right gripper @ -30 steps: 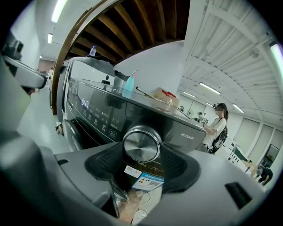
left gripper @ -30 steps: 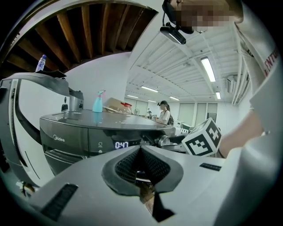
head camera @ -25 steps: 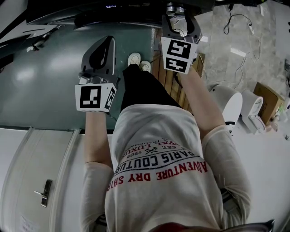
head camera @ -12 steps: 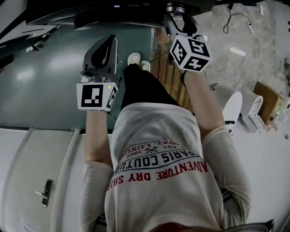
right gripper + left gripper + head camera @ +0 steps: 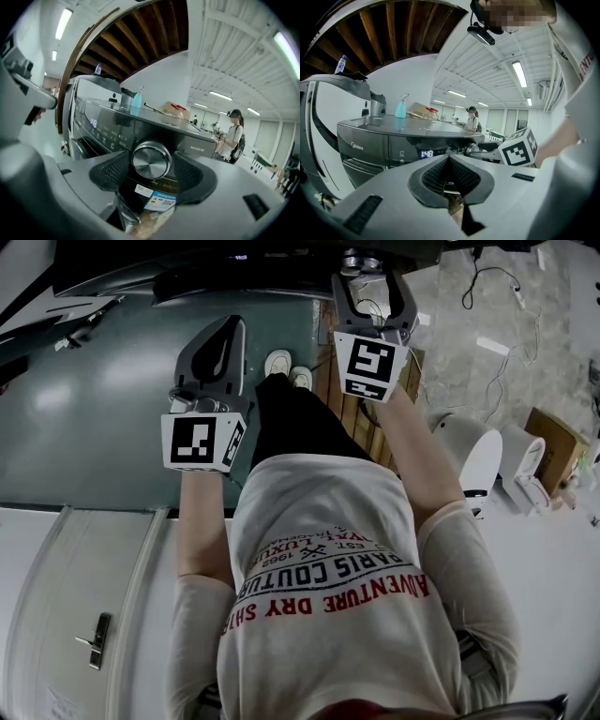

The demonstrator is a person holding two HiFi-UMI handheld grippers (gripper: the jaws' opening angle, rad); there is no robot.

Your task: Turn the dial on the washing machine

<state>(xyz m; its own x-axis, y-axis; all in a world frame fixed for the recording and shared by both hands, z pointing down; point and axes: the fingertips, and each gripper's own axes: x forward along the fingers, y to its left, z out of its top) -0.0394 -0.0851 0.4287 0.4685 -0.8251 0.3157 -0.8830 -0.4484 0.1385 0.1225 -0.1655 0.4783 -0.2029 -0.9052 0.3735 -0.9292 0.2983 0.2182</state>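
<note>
The washing machine (image 5: 101, 123) has a round silver dial (image 5: 151, 160) on its dark front panel. My right gripper (image 5: 151, 163) reaches level at the dial, which sits between the black ribbed pads (image 5: 111, 171) with a thin gap on each side. Its jaws have just been opening and stand open around the dial. From the head view that gripper (image 5: 367, 270) is at the top, against the machine's front. My left gripper (image 5: 223, 334) hangs apart to the left, shut on nothing. In its own view the pads (image 5: 436, 176) meet, and the lit display (image 5: 425, 153) shows beyond.
A blue spray bottle (image 5: 401, 106) and other items stand on the machine's top. A person (image 5: 233, 133) stands far behind. Below me are wooden slats (image 5: 352, 404), white appliances (image 5: 483, 460), a cardboard box (image 5: 553, 442) and loose cables at the right.
The right gripper's marker cube, tilted to the right half a second ago, has rolled back to face me squarely. The left gripper has stayed put.
</note>
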